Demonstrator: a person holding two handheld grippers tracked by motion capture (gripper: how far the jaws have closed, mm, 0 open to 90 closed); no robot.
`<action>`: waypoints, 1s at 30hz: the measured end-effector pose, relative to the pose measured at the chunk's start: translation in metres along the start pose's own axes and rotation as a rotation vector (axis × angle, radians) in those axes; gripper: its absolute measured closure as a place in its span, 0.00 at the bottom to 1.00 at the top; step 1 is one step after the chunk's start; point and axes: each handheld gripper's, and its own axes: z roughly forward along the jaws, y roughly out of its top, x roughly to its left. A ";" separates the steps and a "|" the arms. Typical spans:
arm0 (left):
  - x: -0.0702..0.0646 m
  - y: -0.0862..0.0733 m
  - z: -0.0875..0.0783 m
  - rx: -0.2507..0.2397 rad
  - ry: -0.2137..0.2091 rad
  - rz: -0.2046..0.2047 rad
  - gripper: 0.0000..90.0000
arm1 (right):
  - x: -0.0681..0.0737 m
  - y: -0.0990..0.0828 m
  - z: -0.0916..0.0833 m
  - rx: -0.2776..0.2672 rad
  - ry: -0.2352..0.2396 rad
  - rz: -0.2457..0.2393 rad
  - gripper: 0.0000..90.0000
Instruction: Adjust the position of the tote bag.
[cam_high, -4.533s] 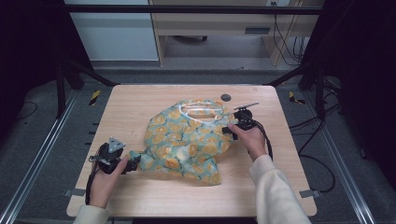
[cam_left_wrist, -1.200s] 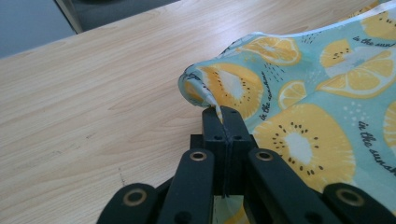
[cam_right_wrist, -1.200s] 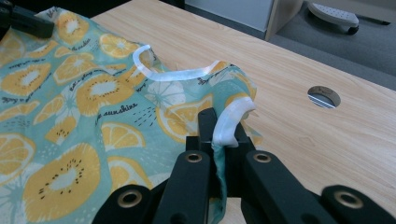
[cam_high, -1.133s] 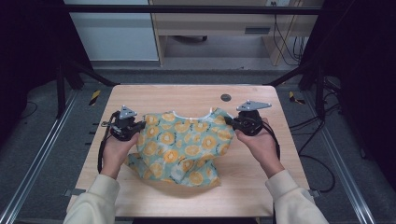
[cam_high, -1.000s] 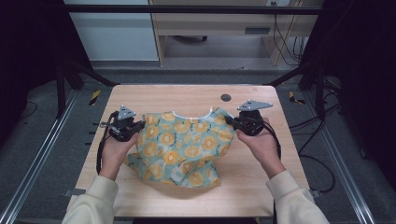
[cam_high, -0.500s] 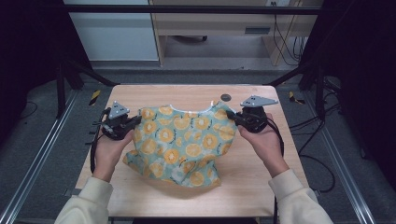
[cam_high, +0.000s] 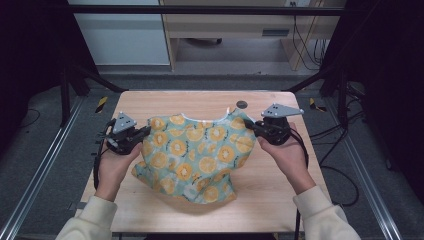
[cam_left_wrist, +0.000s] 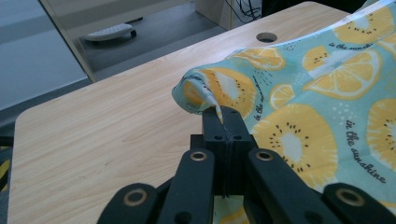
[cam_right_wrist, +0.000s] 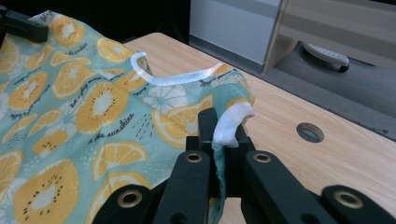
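Both my tongs clamp the shirt: left gripper and right gripper each pinch a shoulder, top lifted, hem on table. Risk: thin pinch (only trim) slips, shirt drops crumpled.

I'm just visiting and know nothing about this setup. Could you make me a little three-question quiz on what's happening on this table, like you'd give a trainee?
1. True or false: the left gripper is clamped on an edge of the citrus-print garment.
2. What does the right gripper pinch? A) the garment's white-trimmed edge B) a cable C) nothing
3. What round feature lies in the wooden table beyond the garment's neckline?

Key
1. True: its jaws are closed on a bunched fold of the fabric.
2. A: the white trim sits between the closed jaws.
3. A small round hole in the tabletop.
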 end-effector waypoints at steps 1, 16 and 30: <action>0.000 0.000 -0.003 -0.007 -0.001 0.001 1.00 | 0.003 -0.001 -0.004 -0.012 0.005 -0.010 1.00; -0.009 -0.016 -0.022 -0.047 -0.022 0.008 1.00 | 0.018 -0.010 -0.019 -0.059 0.000 -0.065 1.00; -0.017 -0.018 -0.045 -0.090 -0.029 0.033 1.00 | 0.028 -0.013 -0.035 -0.089 0.004 -0.079 1.00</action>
